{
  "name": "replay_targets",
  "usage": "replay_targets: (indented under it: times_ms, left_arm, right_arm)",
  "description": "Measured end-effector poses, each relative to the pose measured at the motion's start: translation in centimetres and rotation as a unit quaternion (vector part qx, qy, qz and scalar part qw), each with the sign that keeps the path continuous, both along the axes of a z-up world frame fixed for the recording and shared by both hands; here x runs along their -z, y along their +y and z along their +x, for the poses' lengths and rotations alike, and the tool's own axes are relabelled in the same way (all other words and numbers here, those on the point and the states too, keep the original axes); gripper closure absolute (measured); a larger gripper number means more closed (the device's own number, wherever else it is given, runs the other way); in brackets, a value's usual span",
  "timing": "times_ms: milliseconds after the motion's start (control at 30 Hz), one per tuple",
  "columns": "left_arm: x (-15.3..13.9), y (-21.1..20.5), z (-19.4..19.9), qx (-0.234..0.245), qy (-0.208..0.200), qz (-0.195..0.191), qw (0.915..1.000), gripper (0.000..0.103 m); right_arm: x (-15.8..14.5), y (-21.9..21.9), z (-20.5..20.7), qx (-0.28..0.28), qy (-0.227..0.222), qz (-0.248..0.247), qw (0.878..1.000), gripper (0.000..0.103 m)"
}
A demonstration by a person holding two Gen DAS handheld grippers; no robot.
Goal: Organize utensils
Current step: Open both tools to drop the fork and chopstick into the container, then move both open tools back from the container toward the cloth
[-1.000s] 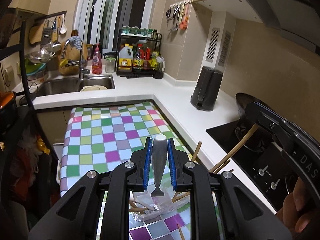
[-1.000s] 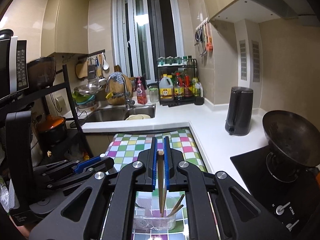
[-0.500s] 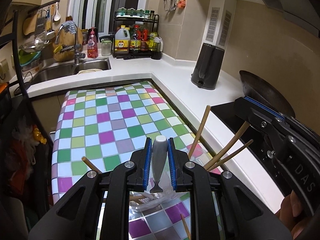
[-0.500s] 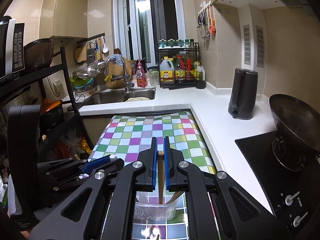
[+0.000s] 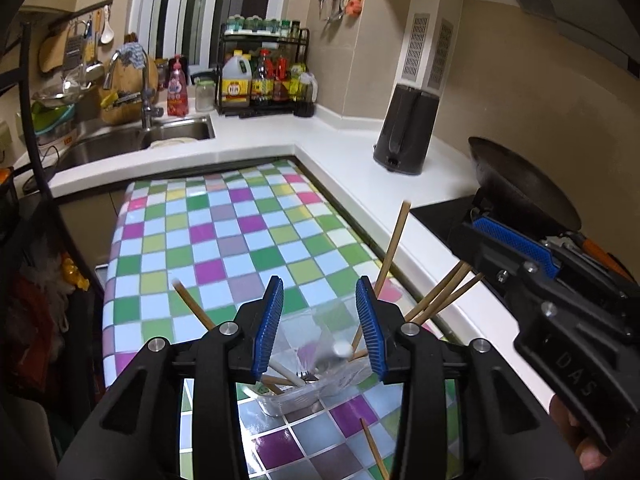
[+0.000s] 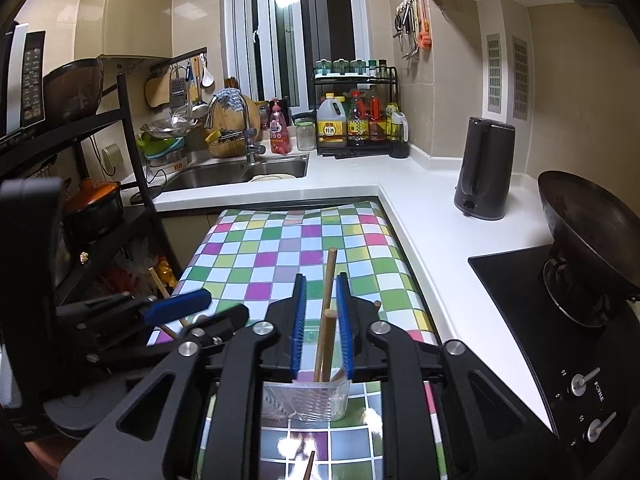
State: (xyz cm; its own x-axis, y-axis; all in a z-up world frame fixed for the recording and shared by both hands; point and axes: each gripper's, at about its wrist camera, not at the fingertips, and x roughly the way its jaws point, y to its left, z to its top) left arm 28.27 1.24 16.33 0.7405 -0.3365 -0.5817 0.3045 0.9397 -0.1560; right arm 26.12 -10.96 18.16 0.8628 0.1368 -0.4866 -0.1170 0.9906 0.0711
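utensils going into clear tub – both claws over it

left wrist view:
- left gripper (image 5: 319, 326) hangs directly above the clear plastic container (image 5: 304, 390), blue pads spread wide, nothing between them. judged reason: claw sits over the tub mouth so anything let go drops straight in.
- inside the tub: a pale-handled utensil (image 5: 334, 354), blurred, lying tilted among the sticks; looks like a fork head near it, not certain.
- wooden chopsticks (image 5: 394, 254) stand in the tub and fan out to the right and left, leaning on the rim because the tub is shallow vs. their length.
- one loose chopstick (image 5: 372, 452) lies on the checkered tablecloth (image 5: 224, 240) just in front of the tub, not yet collected.
- right gripper (image 5: 516, 248) enters from the right edge, near the leaning stick tips.

right wrist view:
- right gripper (image 6: 322, 328) is centred over the same clear plastic container (image 6: 306, 398). pads stand at a narrow gap w/ two chopsticks (image 6: 326, 312) rising between them; pads appear apart from the wood, but contact cannot be told for sure.
- stick lower ends sit inside the tub, so judged step is release / clearing away upward.
- left gripper (image 6: 180, 308) shows at left, beside the tub.
- a chopstick tip (image 6: 310, 466) shows at the bottom edge on the cloth.

next: pick the loose stick; approach low, since upright sticks could be knocked and tip the light tub.
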Motion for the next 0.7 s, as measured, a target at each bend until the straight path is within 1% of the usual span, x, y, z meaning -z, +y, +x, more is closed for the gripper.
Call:
replay_targets:
  times_ms: [67,200,300,367,400,500,533,600,667,700]
  left_arm:
    - [-1.1,0.8,-1.2,-0.008,-0.012,-0.011,0.9998,0.065]
    - [-2.5,2.2,-4.4,-0.023,-0.039,-0.019,0.9988,0.065]
    - [-2.6,3.2,-7.5,-0.034,-0.054,-0.027,0.9976,0.065]
    - [-1.8,3.8,-10.0,-0.044,-0.062,-0.029,0.9967,0.068]
    - [-1.3,4.0,-11.0,-0.047,-0.062,-0.029,0.9966,0.072]
    - [1.9,4.4,-14.2,-0.06,-0.048,-0.025,0.9967,0.076]
    - [3.4,4.5,-15.1,-0.067,-0.04,-0.023,0.9967,0.079]
    - [6.7,4.6,-17.2,-0.091,-0.021,-0.015,0.9955,0.08]
    - [9.4,4.4,-19.2,-0.112,-0.01,-0.004,0.9936,0.08]
    - [10.9,4.0,-20.3,-0.118,-0.004,0.004,0.993,0.08]
  right_arm:
    - [-0.8,-0.1,-1.0,0.001,-0.01,0.0,1.0,0.075]
    - [-2.3,-0.4,-3.5,-0.004,-0.03,0.003,1.0,0.075]
    - [-3.0,-1.0,-6.6,-0.008,-0.051,0.011,0.999,0.075]
    - [-3.0,-1.5,-8.8,-0.009,-0.062,0.019,0.998,0.075]
    - [-2.7,-1.7,-9.9,-0.009,-0.065,0.022,0.998,0.075]
    - [-0.9,-2.0,-13.0,-0.007,-0.069,0.031,0.997,0.076]
    - [0.1,-2.0,-14.1,-0.005,-0.068,0.033,0.997,0.077]
    - [2.4,-2.1,-15.8,0.005,-0.059,0.043,0.997,0.087]
    - [5.3,-2.1,-17.4,0.014,-0.047,0.06,0.997,0.089]
    - [7.0,-2.1,-18.3,0.022,-0.044,0.061,0.997,0.089]
